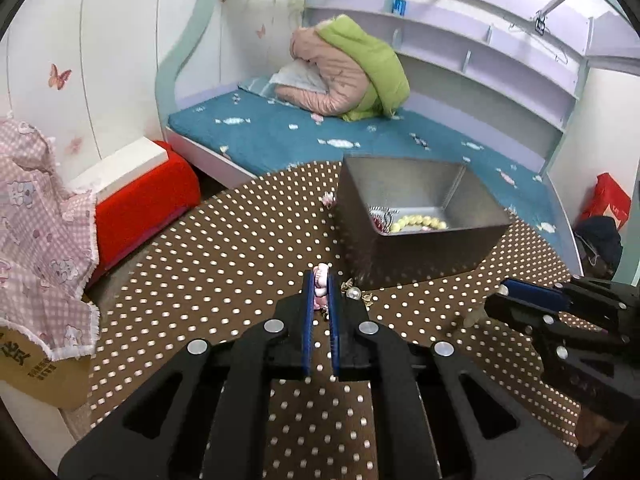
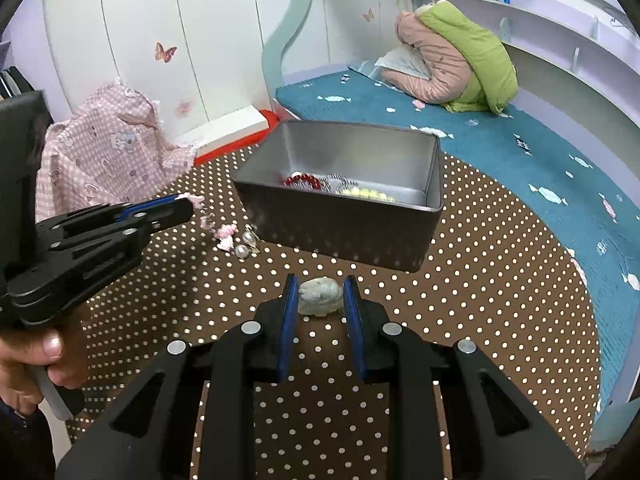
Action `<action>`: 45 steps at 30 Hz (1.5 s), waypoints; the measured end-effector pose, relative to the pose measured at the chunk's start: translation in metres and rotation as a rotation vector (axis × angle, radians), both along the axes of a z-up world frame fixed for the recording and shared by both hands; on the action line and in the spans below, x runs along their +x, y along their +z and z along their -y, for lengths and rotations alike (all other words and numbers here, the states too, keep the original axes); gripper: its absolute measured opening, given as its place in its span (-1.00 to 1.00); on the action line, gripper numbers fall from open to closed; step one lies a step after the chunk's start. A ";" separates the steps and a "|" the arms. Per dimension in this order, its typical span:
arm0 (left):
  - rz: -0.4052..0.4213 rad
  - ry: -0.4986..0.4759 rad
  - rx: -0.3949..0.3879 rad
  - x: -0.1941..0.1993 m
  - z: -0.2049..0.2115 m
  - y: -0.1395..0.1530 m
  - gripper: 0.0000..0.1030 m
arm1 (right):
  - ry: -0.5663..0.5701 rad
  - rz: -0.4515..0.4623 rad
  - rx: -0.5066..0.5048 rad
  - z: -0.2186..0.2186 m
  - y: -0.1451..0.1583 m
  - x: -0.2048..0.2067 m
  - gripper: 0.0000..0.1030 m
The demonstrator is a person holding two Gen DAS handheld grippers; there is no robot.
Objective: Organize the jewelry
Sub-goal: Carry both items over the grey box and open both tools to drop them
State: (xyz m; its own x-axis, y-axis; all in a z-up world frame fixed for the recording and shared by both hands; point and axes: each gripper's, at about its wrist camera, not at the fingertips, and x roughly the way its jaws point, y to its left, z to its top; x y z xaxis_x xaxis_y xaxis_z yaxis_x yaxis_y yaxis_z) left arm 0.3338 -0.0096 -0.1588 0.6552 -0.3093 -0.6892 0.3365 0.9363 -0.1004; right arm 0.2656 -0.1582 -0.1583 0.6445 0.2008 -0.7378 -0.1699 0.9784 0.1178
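A grey metal box [image 1: 436,248] [image 2: 344,232] stands on the brown dotted tablecloth and holds a yellow bead bracelet [image 1: 416,223] [image 2: 366,193], a red bead bracelet [image 2: 304,180] and a silver piece. My left gripper [image 1: 321,280] [image 2: 188,204] is shut on a pink charm piece [image 1: 321,284] that hangs down to the cloth. Pearl earrings [image 1: 354,293] [image 2: 246,244] lie just right of it. My right gripper [image 2: 320,292] [image 1: 508,292] is open around a pale green carved pendant [image 2: 320,295] on the cloth, its fingers either side of it.
The round table's cloth [image 2: 480,280] ends near a teal bed [image 1: 280,136] behind. A pink checked cloth [image 1: 36,220] over a cardboard box and a red box [image 1: 144,200] sit at the left. Another small pink piece [image 1: 329,199] lies left of the metal box.
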 end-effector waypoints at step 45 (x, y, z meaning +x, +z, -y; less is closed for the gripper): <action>0.001 -0.072 -0.055 0.070 0.067 0.105 -0.14 | -0.028 0.051 0.092 0.053 0.090 0.100 0.20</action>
State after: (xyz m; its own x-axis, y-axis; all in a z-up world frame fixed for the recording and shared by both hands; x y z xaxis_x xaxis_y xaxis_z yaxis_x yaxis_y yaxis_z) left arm 0.4039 -0.0769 -0.0543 0.6306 -0.3932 -0.6691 0.4031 0.9027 -0.1506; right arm 0.3659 -0.2111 -0.0681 0.6871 0.2480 -0.6829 -0.1511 0.9682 0.1995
